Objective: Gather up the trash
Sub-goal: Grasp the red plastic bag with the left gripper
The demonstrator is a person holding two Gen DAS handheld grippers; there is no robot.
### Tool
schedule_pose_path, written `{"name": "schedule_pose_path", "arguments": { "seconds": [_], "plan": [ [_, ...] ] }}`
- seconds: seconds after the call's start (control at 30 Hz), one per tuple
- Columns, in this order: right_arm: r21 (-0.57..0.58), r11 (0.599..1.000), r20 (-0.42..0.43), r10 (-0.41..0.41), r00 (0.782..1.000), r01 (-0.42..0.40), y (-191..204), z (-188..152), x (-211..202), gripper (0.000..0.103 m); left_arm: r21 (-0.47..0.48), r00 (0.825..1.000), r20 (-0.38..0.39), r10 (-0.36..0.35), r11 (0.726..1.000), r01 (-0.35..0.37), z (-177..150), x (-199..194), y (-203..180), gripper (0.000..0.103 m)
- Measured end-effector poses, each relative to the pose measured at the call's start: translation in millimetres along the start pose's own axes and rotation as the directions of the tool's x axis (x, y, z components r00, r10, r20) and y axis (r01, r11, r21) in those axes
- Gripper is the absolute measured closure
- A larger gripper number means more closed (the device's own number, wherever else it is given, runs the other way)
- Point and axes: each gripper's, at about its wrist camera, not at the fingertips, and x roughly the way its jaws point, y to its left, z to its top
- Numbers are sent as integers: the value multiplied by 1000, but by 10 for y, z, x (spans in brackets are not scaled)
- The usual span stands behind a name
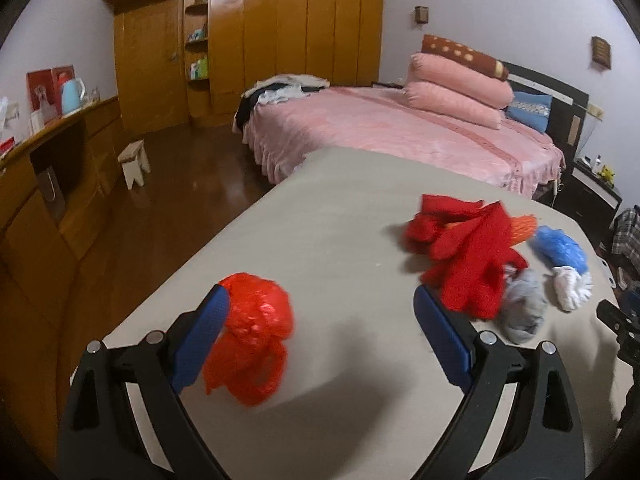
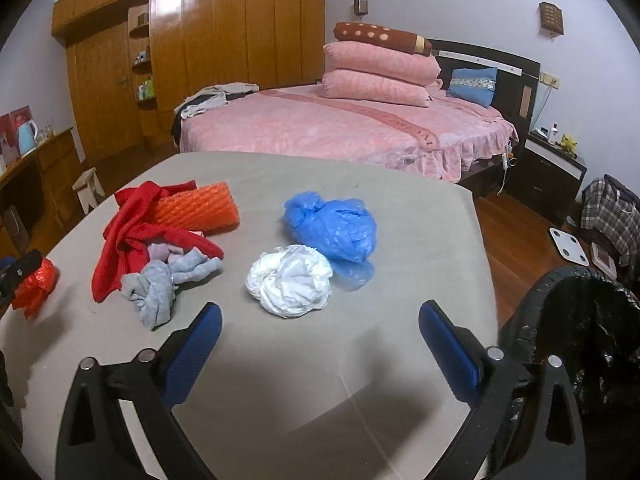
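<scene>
A crumpled red plastic bag lies on the grey table, against the left finger of my open left gripper. In the right wrist view my open, empty right gripper hovers just short of a crumpled white wad and a blue plastic bag. The red bag also shows at the left edge of that view. A black trash bin with a dark liner stands at the table's right side.
A red cloth, a grey sock bundle and an orange mesh foam piece lie on the table's left half. A pink bed, wooden wardrobe, a small stool and a nightstand stand beyond.
</scene>
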Motion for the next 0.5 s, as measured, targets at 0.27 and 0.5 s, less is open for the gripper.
{"name": "schedule_pose_path", "arguments": {
  "seconds": [0.27,0.5],
  "plan": [
    [-22,1000,-21,4,1000,-4,40,-24,55,6,-68,995,-95,10,998,-16,-2,263,243,12],
    [-33,999,-30,8,1000,-9,61,-42,74,6,-149,983,-177,-48,989,21,-59,451,402,56]
  ]
}}
